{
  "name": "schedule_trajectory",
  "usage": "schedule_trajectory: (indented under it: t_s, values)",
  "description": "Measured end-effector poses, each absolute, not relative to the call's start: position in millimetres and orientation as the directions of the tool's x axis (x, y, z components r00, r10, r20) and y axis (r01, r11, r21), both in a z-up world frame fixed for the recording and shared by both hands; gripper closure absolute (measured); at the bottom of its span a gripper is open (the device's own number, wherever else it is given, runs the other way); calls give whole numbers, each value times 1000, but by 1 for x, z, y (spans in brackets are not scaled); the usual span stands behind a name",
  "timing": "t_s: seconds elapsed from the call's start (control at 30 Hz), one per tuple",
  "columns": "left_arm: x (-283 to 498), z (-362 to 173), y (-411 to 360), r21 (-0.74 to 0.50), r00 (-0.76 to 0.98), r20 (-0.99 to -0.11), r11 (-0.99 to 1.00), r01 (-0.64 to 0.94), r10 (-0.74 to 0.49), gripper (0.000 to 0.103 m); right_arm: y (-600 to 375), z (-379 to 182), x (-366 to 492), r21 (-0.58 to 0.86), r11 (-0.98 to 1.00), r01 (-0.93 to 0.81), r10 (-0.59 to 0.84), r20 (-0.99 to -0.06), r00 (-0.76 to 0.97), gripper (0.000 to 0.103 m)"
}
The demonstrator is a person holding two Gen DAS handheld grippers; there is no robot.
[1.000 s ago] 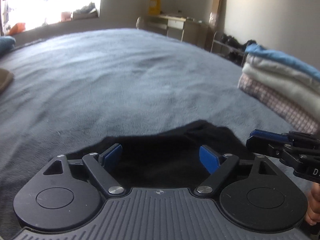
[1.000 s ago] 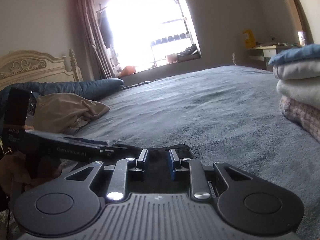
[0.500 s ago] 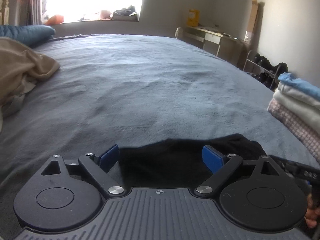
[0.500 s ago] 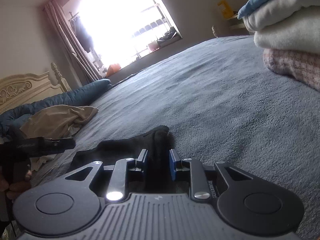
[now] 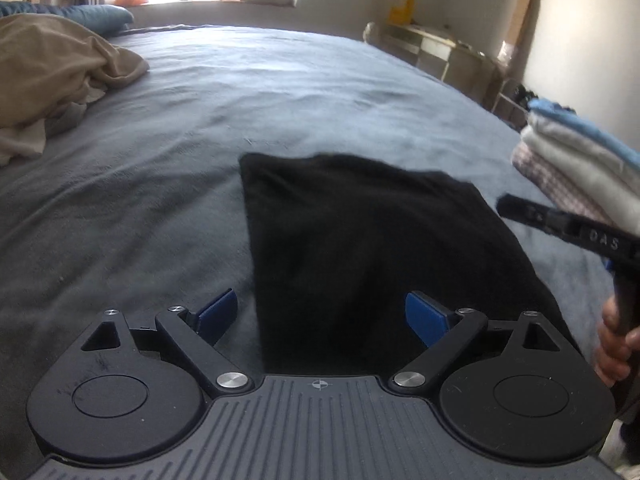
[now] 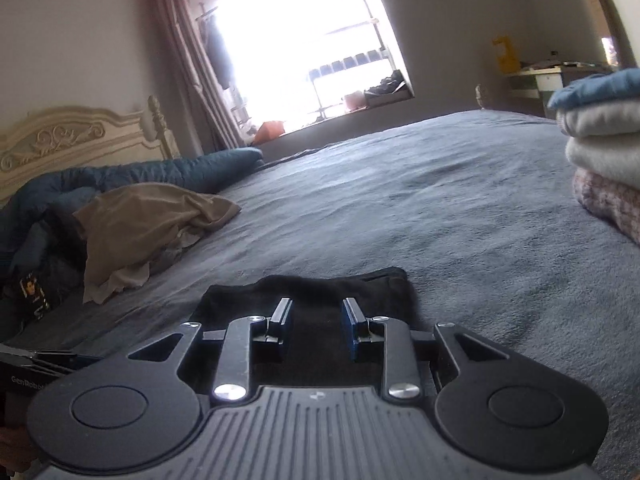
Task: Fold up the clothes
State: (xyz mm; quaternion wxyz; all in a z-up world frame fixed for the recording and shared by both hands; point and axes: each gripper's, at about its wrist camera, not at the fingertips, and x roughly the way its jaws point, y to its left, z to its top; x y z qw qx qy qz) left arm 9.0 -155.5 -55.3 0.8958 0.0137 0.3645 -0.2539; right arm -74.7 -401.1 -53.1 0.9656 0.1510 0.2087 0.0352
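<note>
Two tools, left tool (image 5: 320,316) still spread, right tool (image 6: 316,328) now released, black garment (image 5: 372,248) lying flatter on bed (image 5: 160,200).

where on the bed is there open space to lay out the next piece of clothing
The widest bare stretch of grey bedspread lies beyond the black garment, toward the window. Another lies left of it, below the tan clothes heap. The right edge is crowded by the folded stack and the right gripper.

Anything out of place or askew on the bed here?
Only the beige garment, crumpled in a heap near the headboard, unlike the neat folded stack. The black garment lies flat; nothing spilled or damaged.
</note>
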Motion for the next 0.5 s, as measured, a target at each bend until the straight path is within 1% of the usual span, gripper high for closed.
schedule_trajectory:
  t_s: [0.2,0.3,0.37,0.47,0.5]
  values:
    - [-6,-67,-169,-105,609,-682,877,468,-406,12,-372,-50,-80,228,971,-79,177,-455,873,74]
    - [-5,-70,-173,-77,611,-692,881,467,-384,13,-366,-54,-77,202,976,-78,172,-505,846,74]
    - [-4,-73,-174,-74,607,-699,883,463,-377,13,-369,-58,-75,177,983,-40,131,-542,830,74]
    - [-6,-75,-173,-65,608,-702,884,462,-369,12,-383,-62,-74,117,990,77,3,-567,824,74]
    - [-6,-75,-173,-60,610,-703,885,463,-366,12,-390,-61,-77,142,985,100,-3,-563,826,74]
